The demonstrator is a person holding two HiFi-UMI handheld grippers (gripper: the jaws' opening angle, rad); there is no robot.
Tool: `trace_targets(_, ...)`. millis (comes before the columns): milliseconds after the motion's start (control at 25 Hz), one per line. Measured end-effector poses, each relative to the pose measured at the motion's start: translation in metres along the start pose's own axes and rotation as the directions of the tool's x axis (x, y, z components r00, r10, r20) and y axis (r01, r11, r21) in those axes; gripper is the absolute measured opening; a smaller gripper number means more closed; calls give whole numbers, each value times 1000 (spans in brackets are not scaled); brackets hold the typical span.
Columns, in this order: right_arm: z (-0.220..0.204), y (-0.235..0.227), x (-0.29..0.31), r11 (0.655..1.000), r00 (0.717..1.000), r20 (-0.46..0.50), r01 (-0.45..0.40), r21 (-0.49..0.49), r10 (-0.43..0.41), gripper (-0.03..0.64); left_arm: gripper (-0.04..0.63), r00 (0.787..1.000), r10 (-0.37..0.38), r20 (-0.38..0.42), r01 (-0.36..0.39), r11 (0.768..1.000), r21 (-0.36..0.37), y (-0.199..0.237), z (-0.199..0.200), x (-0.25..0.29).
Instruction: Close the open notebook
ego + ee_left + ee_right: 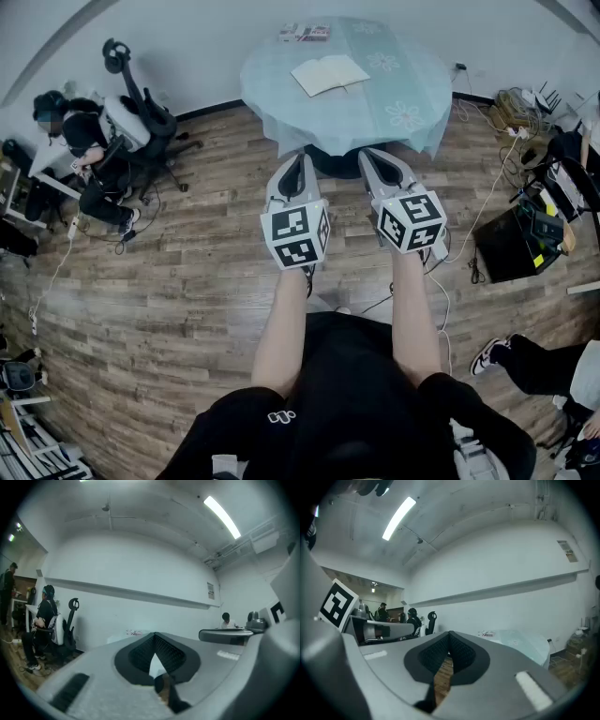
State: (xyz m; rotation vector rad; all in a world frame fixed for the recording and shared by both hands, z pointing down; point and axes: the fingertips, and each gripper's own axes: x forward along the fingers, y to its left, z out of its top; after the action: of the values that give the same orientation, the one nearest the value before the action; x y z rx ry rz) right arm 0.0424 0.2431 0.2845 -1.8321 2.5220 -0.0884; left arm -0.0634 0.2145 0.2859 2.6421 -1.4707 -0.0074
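Note:
The open notebook [328, 73] lies flat with its white pages up, on a round table under a pale blue cloth [394, 112]. My two grippers are held level over the wooden floor, short of the table's near edge and pointing at it. The left gripper [300, 161] is shut with nothing in it, and its tips meet in the left gripper view [153, 635]. Beside it, the right gripper [371, 156] is likewise shut and empty, as the right gripper view [450, 634] shows. The table [520, 644] shows to the right in that view; the notebook cannot be made out there.
A small stack of printed items [305, 33] lies at the table's far edge. A person sits at a desk [84, 131] at the left beside an office chair [141, 103]. Cables and a black box [511, 244] lie on the floor at the right, near another person's leg [534, 361].

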Motion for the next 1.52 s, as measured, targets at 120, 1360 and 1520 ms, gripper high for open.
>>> trace_targets(120,2,-7,-3,1000,1000,11,2,-5,-2,8,3,1000,-4,-2,4,1000,3,-8,0,4)
trace_targets(1360,2,-165,182,998,998,34,53,18,-54,9,4,998,0,-55,-3,999,-42,67,-21,246)
trace_targets(1520,9,-198,240,999,999,12,41,-10,-41,9,4,995,0,-97,-6,998,-62,90,-28,316)
